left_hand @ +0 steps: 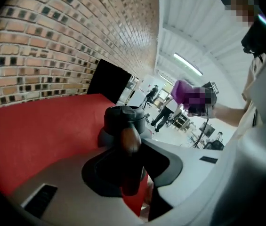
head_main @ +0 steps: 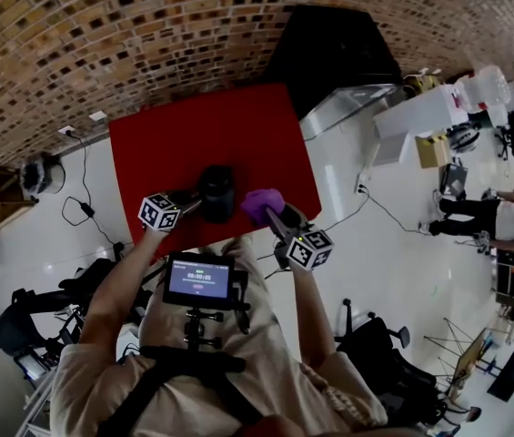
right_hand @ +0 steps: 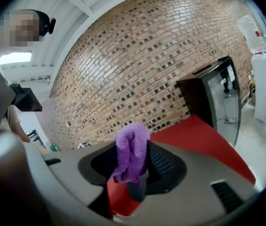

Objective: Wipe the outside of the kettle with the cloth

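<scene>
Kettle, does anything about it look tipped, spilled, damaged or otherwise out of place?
Nothing stands out. The kettle sits on the red table with no spill showing around it, and the left gripper is closed on it. The purple cloth is bunched in the right gripper, beside the kettle.

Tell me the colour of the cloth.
Purple. The cloth shows best in the right gripper view.

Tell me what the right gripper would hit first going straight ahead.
Likely the red table, visible just past the purple cloth the right gripper holds; the kettle stands close beside that line, so I'm unsure.
</scene>
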Available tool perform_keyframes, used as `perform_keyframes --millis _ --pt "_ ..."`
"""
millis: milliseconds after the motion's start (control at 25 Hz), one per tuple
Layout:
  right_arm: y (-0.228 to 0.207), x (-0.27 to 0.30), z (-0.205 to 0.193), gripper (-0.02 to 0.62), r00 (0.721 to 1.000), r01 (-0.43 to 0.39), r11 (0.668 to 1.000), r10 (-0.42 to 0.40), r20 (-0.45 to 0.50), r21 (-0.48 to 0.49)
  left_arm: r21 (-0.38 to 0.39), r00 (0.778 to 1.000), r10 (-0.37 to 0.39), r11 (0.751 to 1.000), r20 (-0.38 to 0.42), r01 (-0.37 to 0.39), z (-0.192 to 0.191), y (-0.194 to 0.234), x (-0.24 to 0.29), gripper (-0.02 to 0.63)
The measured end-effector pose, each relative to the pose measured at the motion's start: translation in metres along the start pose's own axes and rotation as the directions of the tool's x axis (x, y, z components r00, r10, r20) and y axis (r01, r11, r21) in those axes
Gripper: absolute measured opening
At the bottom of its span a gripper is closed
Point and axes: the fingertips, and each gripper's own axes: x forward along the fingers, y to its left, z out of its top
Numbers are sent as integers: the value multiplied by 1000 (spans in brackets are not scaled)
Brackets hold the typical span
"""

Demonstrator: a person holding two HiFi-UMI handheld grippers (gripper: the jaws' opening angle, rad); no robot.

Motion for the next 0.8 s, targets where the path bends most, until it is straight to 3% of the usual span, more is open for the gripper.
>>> perform_keyframes --millis 160,360,480,680,800 --pt "0 11 9 181 1000 -3 998 1 -23 -58 -63 999 16 998 41 -14 8 7 -6 108" --pt "-5 32 33 181 999 -11 986 3 -46 -164 -51 995 52 998 86 -48 42 1 -21 110" --pt "6 54 56 181 996 -70 962 53 -72 -266 -58 989 72 996 127 -65 71 -8 -32 110" --pt "62 86 84 181 970 -239 882 199 -140 -405 -132 961 109 988 254 -77 124 -25 -59 110" --pt "113 99 87 181 938 -345 784 284 -197 -516 -98 940 126 990 316 -99 164 -47 -77 110"
